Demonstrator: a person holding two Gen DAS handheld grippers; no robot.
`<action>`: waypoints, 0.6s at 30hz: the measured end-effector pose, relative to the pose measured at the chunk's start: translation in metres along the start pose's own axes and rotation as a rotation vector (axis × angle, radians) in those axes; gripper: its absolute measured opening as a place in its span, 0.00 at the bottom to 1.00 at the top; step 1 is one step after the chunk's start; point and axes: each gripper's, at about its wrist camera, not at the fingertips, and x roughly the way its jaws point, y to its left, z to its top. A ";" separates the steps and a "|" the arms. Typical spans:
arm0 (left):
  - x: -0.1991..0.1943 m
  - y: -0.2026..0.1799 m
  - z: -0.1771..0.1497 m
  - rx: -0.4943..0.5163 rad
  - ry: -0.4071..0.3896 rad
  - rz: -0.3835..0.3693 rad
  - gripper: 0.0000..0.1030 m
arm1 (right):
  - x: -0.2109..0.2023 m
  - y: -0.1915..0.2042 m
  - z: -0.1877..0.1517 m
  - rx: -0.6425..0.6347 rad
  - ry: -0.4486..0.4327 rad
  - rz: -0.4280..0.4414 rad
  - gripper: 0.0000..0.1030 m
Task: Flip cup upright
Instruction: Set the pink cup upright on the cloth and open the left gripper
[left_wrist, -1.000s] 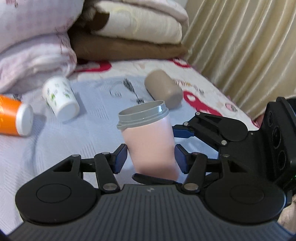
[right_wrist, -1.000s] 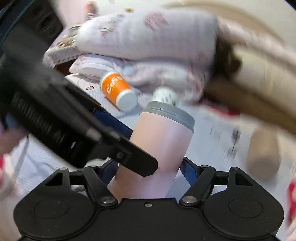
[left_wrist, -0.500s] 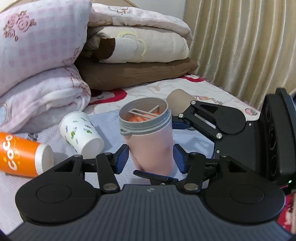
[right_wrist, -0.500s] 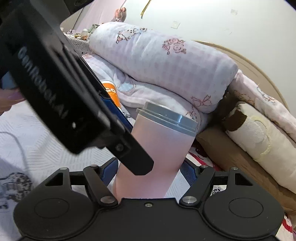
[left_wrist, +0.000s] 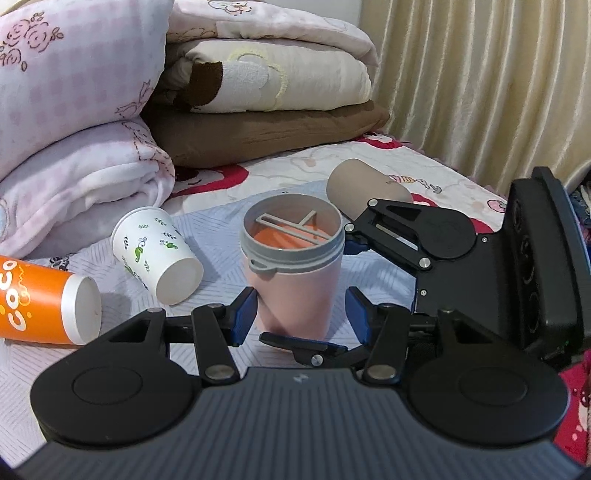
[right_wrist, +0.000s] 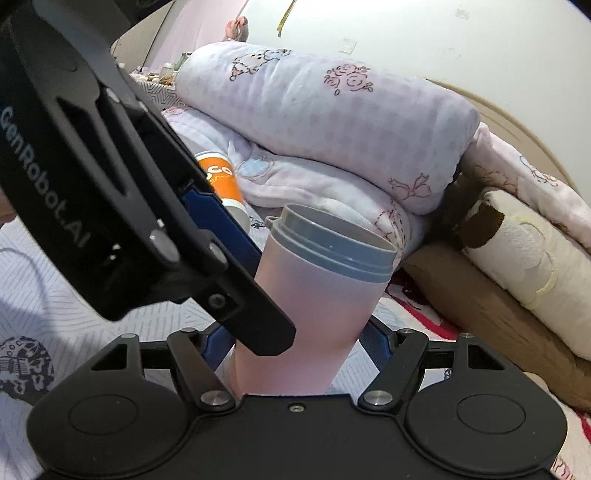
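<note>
A pink cup with a grey rim stands nearly upright on the bed, mouth up, leaning slightly. It also shows in the right wrist view. My left gripper is open with its blue pads on either side of the cup's lower body, small gaps showing. My right gripper brackets the cup's base from the other side, pads against its sides. The right gripper's body shows in the left wrist view, the left one's in the right wrist view.
Lying on the bed: a white leaf-print paper cup, an orange cup and a brown cup. Folded blankets and pillows are stacked behind, a curtain at right.
The cup has come from a tilt to nearly upright and lower onto the bed. Both grippers tilted with it, so the views now show pillows and wall instead of the sheet.
</note>
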 end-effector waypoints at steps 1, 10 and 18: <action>0.000 -0.001 0.000 0.000 0.001 -0.004 0.50 | -0.001 -0.001 0.000 0.010 0.002 0.003 0.74; -0.001 -0.005 0.002 -0.016 0.020 -0.016 0.54 | -0.005 0.003 -0.003 0.009 0.019 -0.003 0.75; 0.001 -0.008 0.000 -0.038 0.068 -0.025 0.58 | -0.008 0.001 0.000 0.045 0.041 0.010 0.78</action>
